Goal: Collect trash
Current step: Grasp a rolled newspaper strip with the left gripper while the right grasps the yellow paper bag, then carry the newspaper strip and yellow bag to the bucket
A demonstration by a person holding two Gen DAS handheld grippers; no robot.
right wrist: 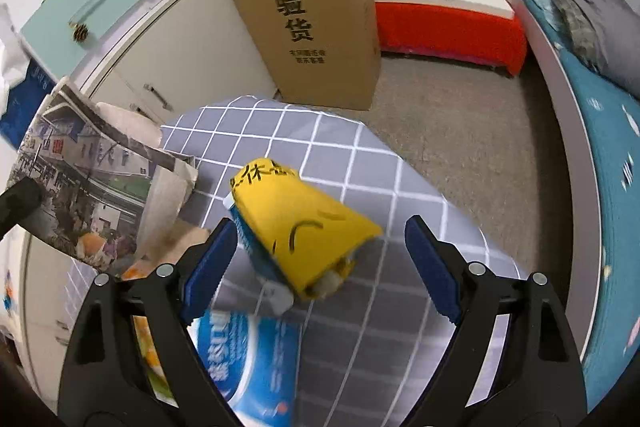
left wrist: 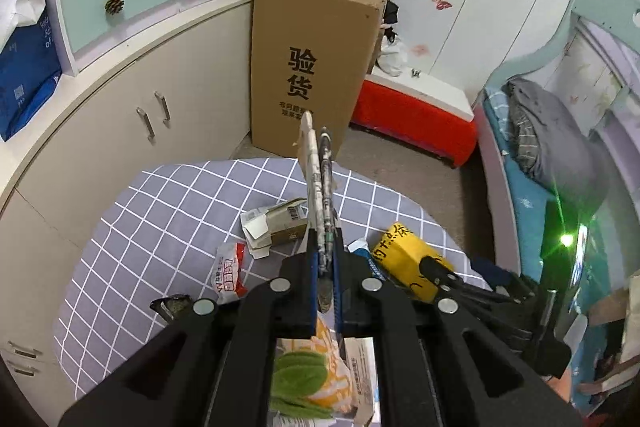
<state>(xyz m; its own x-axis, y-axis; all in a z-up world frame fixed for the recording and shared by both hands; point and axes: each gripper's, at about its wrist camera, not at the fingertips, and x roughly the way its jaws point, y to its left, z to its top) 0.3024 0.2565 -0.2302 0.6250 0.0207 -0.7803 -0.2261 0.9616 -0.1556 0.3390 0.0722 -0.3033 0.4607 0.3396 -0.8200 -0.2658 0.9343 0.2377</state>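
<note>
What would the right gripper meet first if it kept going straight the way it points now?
Most likely the yellow carton, which lies on the grid-pattern cloth directly ahead of the right gripper, its near end between the open jaws. Depth is unclear, but nothing else sits in that line before it.

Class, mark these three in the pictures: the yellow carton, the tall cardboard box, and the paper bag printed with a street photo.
yellow carton (right wrist: 304,223): right wrist view, on its yellow top face.
tall cardboard box (left wrist: 308,67): left wrist view, on the printed front face.
paper bag (right wrist: 88,187): right wrist view, on the printed street-photo side.
</note>
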